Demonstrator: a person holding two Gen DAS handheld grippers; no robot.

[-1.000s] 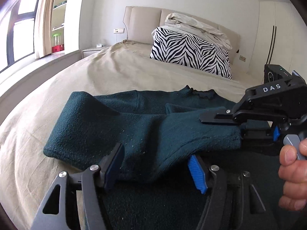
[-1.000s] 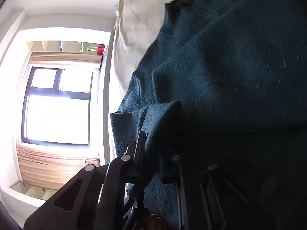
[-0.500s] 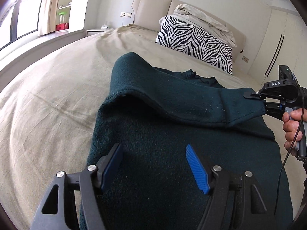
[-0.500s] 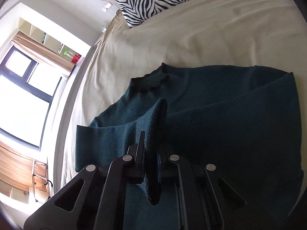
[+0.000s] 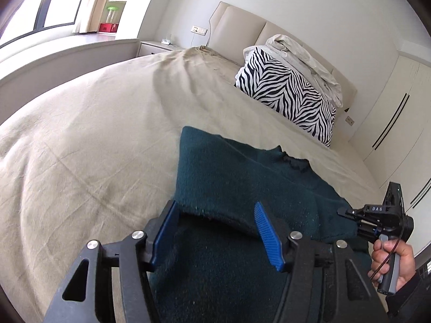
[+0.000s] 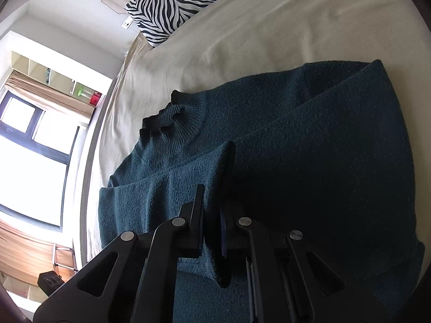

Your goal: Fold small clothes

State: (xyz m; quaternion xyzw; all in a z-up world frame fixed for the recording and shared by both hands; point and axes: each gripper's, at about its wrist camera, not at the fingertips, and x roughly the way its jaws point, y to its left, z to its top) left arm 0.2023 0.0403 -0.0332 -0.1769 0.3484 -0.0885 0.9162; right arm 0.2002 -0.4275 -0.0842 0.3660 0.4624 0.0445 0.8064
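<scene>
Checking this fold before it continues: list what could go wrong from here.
1. The right tool pinches only a narrow edge of the sweater; the thick knit could slip out.
2. The left tool is open over the folded sleeve, so nothing pins that layer; pulling might drag it askew.

One dark green sweater (image 5: 242, 185), lying on one bed (image 5: 89, 140) with a beige cover. One zebra-striped pillow (image 5: 288, 94) at the far right of the bed, with one bundle of pale bedding (image 5: 304, 59) on top of it. One padded headboard (image 5: 242, 24) of two visible panels. Two grippers: left gripper (image 5: 215, 231), near, with two blue finger pads; right gripper (image 6: 212, 220). One hand (image 5: 396, 261) in view, near right. One nightstand (image 5: 153, 47), far left. One red box (image 5: 107, 27) and one green-topped jar (image 5: 111, 13) on the far-left shelf. Two wall sockets (image 5: 198, 30), one on each side of the headboard.
</scene>
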